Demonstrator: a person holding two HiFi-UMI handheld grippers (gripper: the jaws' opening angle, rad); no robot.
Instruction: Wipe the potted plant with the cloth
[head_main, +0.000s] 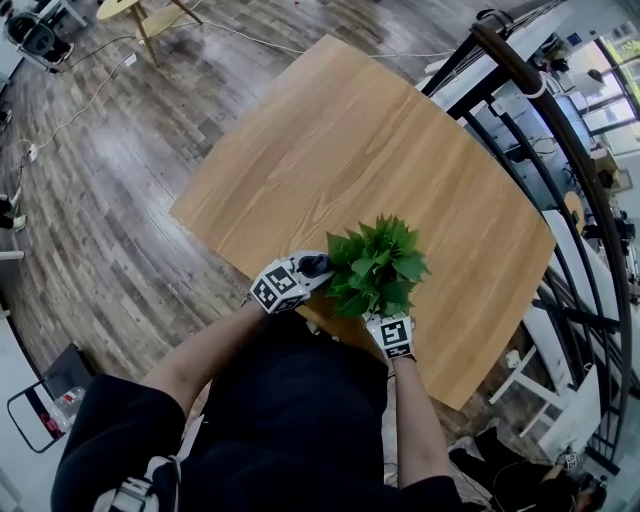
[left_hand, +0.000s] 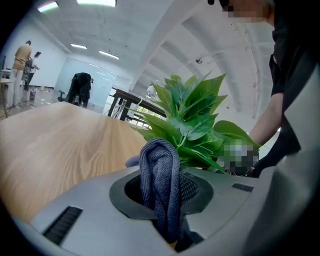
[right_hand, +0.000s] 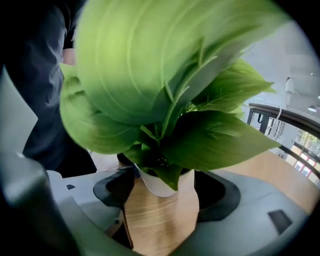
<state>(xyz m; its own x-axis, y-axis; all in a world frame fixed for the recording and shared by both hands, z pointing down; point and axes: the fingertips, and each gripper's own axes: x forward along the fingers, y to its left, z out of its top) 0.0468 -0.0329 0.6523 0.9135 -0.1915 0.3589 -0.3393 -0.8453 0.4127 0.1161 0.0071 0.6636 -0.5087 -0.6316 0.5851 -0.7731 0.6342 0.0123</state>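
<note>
jaws of left gripper (left_hand: 165, 192) pinched on one folded grey cloth (left_hand: 161, 172) just beside the leaves of the one potted plant (head_main: 378, 265), jaws of right gripper (head_main: 388, 318) pressed on its white pot (right_hand: 159, 184) (a pad at either side), upright near the edge of one wooden table (head_main: 330, 140)

No text, label, brand or number could be read anywhere. The left gripper (head_main: 314, 267) and right gripper (head_main: 388, 318) bore black-and-white square markers, patterns only.
</note>
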